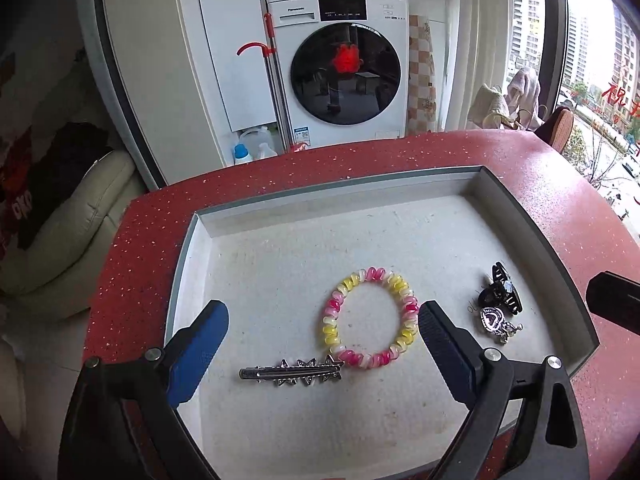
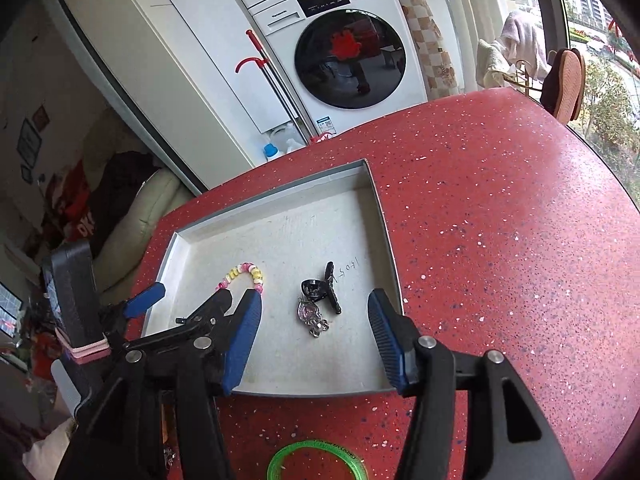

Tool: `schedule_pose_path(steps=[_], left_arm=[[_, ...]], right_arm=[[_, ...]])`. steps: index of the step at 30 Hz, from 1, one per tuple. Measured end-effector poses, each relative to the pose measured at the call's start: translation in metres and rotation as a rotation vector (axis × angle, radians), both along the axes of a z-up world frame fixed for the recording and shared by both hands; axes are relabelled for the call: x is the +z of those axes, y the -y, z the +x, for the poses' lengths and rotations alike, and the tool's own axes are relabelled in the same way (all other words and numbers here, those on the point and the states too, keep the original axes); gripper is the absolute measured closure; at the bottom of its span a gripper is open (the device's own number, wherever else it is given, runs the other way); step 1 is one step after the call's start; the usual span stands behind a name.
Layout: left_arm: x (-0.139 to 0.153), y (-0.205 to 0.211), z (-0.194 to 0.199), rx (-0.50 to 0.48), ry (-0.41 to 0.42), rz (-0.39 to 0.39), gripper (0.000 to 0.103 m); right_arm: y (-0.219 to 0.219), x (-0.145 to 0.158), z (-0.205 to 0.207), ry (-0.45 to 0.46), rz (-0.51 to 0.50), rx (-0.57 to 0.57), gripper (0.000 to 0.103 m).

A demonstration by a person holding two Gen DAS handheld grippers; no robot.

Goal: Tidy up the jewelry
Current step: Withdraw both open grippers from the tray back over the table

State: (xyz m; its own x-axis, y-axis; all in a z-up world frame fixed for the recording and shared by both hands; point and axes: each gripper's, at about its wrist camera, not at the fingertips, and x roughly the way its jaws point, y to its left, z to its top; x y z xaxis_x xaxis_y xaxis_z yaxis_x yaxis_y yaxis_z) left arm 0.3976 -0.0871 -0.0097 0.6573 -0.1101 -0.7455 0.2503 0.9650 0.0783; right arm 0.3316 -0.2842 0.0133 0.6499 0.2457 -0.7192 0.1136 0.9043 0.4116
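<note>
On the pale floor of the shallow grey-rimmed tray (image 1: pixel 188 248) lies the jewelry: a pink, yellow and white coil bracelet (image 1: pixel 370 318) near the middle, a silver hair clip (image 1: pixel 292 372) with star shapes just in front of it and touching its lower edge, and off to the right a black claw clip (image 1: pixel 502 294) with a small silver charm (image 1: pixel 498 322) right beside it. From the right wrist view the same claw clip (image 2: pixel 326 290) and charm (image 2: pixel 314 318) sit mid-tray, with the bracelet (image 2: pixel 242 276) partly hidden behind the other tool's arm.

Above the tray, the left tool (image 1: pixel 320 344) has its blue-padded jaws spread wide, nothing between the pads pressing on them; the hair clip and the bracelet lie on the tray floor in the gap, untouched, though one pad's tip overlaps the bracelet's right side in view. The right tool (image 2: pixel 316 344) stands part open over the tray's near right portion, empty, with the charm and claw clip lying between its fingers' lines but clear of the pads.

Outside the tray, a green bangle (image 2: pixel 316 462) rests on the red speckled counter (image 2: pixel 500 240) at the near edge. Beyond the counter stands a white washing machine (image 1: pixel 340 60) with a red-handled mop (image 1: pixel 272 64) leaning beside it, and a cream sofa (image 1: pixel 64 220) to the left
</note>
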Motion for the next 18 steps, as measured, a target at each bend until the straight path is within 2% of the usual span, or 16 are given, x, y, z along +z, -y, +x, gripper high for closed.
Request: schedule_pose_path(steps=[2, 5, 9, 13, 14, 15, 18], left_arm=[[0.007, -0.003, -0.007, -0.009, 0.013, -0.01, 0.0], [0.013, -0.012, -0.02, -0.006, 0.014, -0.01, 0.0], [0.018, -0.03, -0.041, 0.001, -0.001, -0.055, 0.0], [0.021, -0.048, -0.065, 0.011, 0.005, -0.045, 0.0], [0.02, -0.053, -0.071, 0.016, 0.005, -0.048, 0.0], [0.019, -0.057, -0.077, 0.021, 0.001, -0.048, 0.0], [0.017, -0.071, -0.093, 0.044, -0.016, -0.066, 0.0]], right_arm=[[0.0, 0.0, -0.006, -0.004, 0.008, -0.002, 0.041], [0.0, 0.0, -0.016, -0.001, -0.001, -0.008, 0.023], [-0.001, 0.005, -0.032, 0.018, -0.002, -0.016, 0.019], [-0.006, 0.009, -0.049, 0.044, -0.015, -0.02, 0.016], [-0.008, 0.01, -0.053, 0.048, -0.021, -0.023, 0.014], [-0.009, 0.01, -0.057, 0.049, -0.023, -0.024, 0.0], [-0.014, 0.011, -0.067, 0.053, -0.021, -0.017, 0.0]])
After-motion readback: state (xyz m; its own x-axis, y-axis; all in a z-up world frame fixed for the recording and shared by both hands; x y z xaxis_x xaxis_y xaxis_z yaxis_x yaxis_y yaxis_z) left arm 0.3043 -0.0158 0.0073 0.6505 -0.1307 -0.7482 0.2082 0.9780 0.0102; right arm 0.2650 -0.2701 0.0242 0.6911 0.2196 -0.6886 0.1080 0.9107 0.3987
